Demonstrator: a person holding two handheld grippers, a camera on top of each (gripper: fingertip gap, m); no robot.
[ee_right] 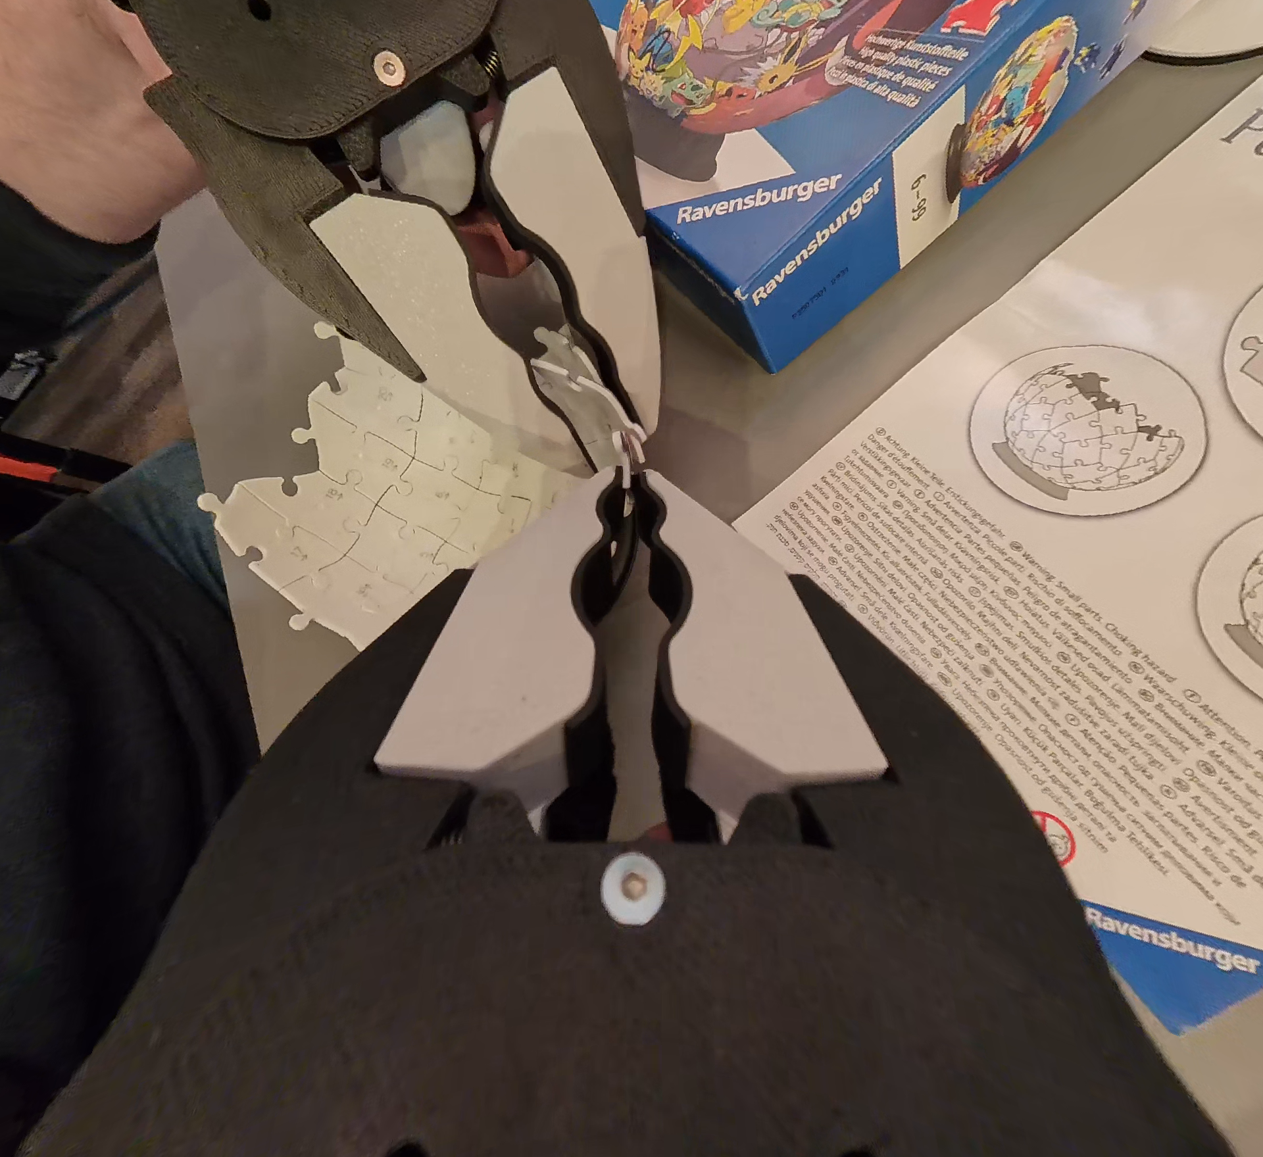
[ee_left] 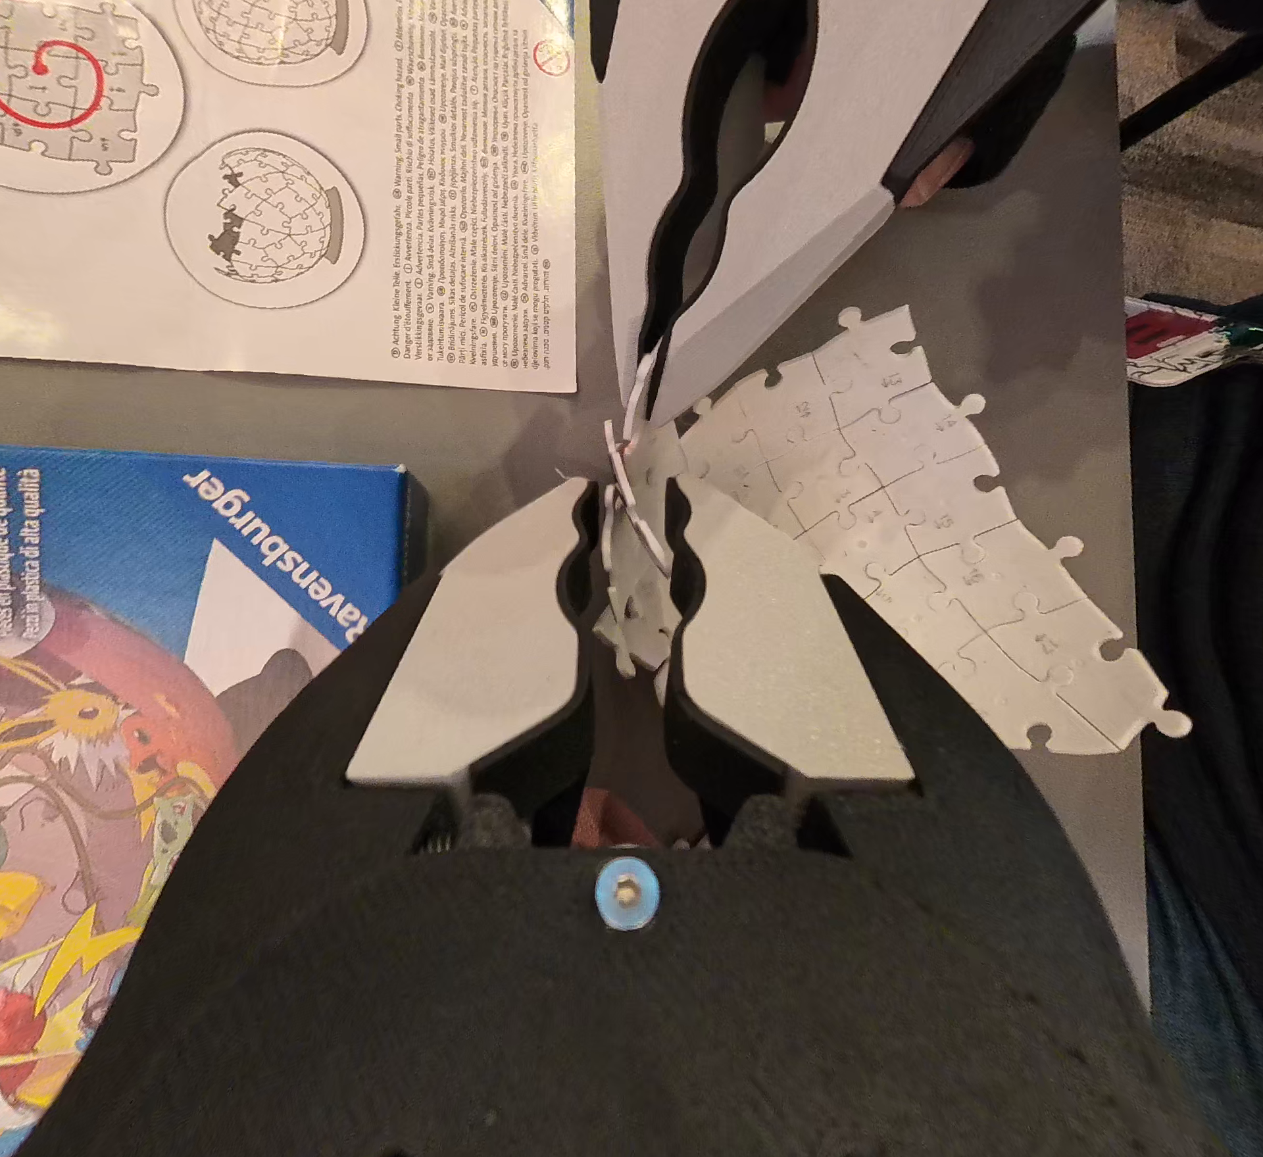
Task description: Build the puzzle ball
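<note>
**Both grippers pinched on puzzle pieces, tip to tip**

The assembled sheet of white curved plastic puzzle pieces (ee_left: 909, 529) lies face-down on the grey tabletop (ee_left: 519, 427), right of centre in the left wrist view and at middle left in the right wrist view (ee_right: 369, 509). Its backs carry small printed marks (not repeating them).

The left gripper (ee_left: 632, 509), black body with pale grey fingers, fills the bottom of its own view. Its jaws are clamped around a small cluster of white pieces (ee_left: 639, 584), which stand on edge between the fingers and poke out past the tips. The same gripper enters from the upper left of the right wrist view (ee_right: 632, 420).

The right gripper (ee_right: 632, 482) rises from the bottom of its own view with its jaws pinched on a single thin white piece (ee_right: 629, 465) right at the tips. In the left wrist view it comes down from the top centre (ee_left: 642, 393). The two grippers meet tip to tip at frame centre, with their pieces touching.

A blue cardboard puzzle box with colourful cartoon artwork (ee_left: 205, 611) sits lower left in the left view and at top right in the other (ee_right: 854, 119). A white instruction sheet with ball diagrams (ee_left: 273, 133) lies upper left, or on the right side in the right view (ee_right: 1025, 543).
</note>
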